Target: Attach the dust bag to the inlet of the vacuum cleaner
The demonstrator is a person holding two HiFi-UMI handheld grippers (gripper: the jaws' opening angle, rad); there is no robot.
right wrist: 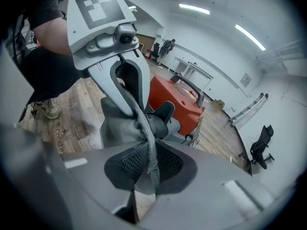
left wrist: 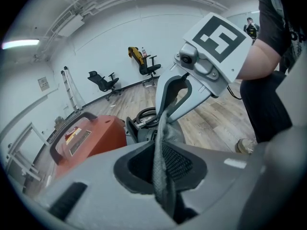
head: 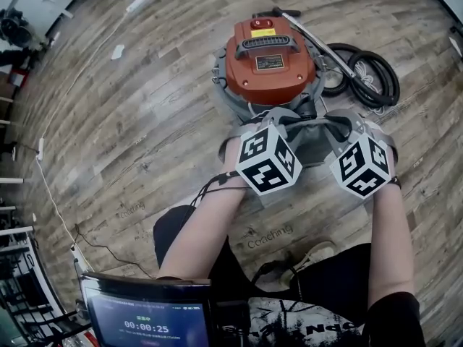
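The left tongs [left wrist: 160,163] are closed on a fold of the grey dust bag [head: 309,140], and the right tongs [right wrist: 148,163] pinch another part of the same cloth edge. Between them the bag's mouth hangs stretched just in front of the orange vacuum cleaner [head: 268,62], which stands on the wooden floor [head: 145,121]. The black round inlet [right wrist: 157,124] sits right behind the cloth, near the bag but, as far as I can judge, not yet inside the opening.

The main risk looks like slippage. Each pair of tongs grips only a thin strip of fabric, so a firm pull to widen the mouth could drag the cloth out of one grip and let that side collapse. A second risk is a crooked seat: if one side leads, the mouth may catch on only part of the inlet's rim and look attached while staying loose. The vacuum cleaner may also roll or slide away under the push (small wheels seem to show at its base). The coiled hose [head: 370,72] lies well off to the right and should not interfere.
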